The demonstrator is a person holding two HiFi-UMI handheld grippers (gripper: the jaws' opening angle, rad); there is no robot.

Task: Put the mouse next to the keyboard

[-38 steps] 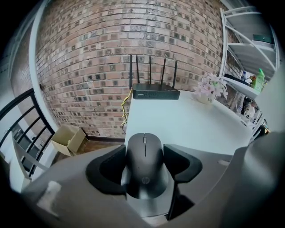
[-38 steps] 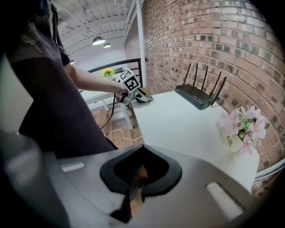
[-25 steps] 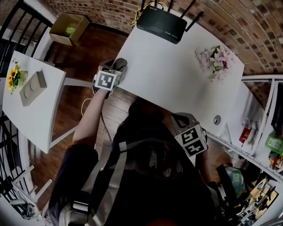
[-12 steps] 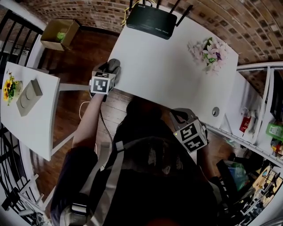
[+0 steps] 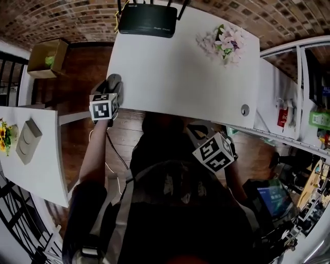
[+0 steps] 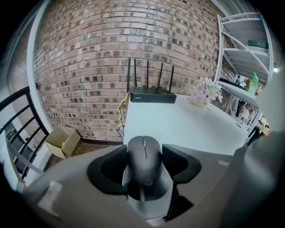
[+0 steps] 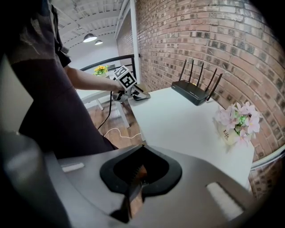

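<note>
I'm seeing the mouse (image 6: 143, 164), its round logo too small to read, at the table's (image 5: 175, 72) left edge. My left gripper's (image 6: 144, 153) jaws have just been closing and are clamping the mouse's sides. My right gripper's (image 7: 139, 171) jaws are sitting together, empty. The flower pot (image 7: 228, 133) is showing "Life".

Head view: bench (image 5: 180, 67) bright white, near blown out; person's torso (image 5: 175, 216) underexposed, almost black; floor (image 5: 82, 77) dim. Strong fisheye, brick wall (image 5: 62, 15) bows at the edges. Both gripper views: black vignette corners, left tool (image 6: 144, 156) and right tool (image 7: 139, 171) bodies soft close to lens, background sharp. Ceiling lamps (image 7: 90, 38) lit, slight glare. Left gripper view light even, soft.
</note>
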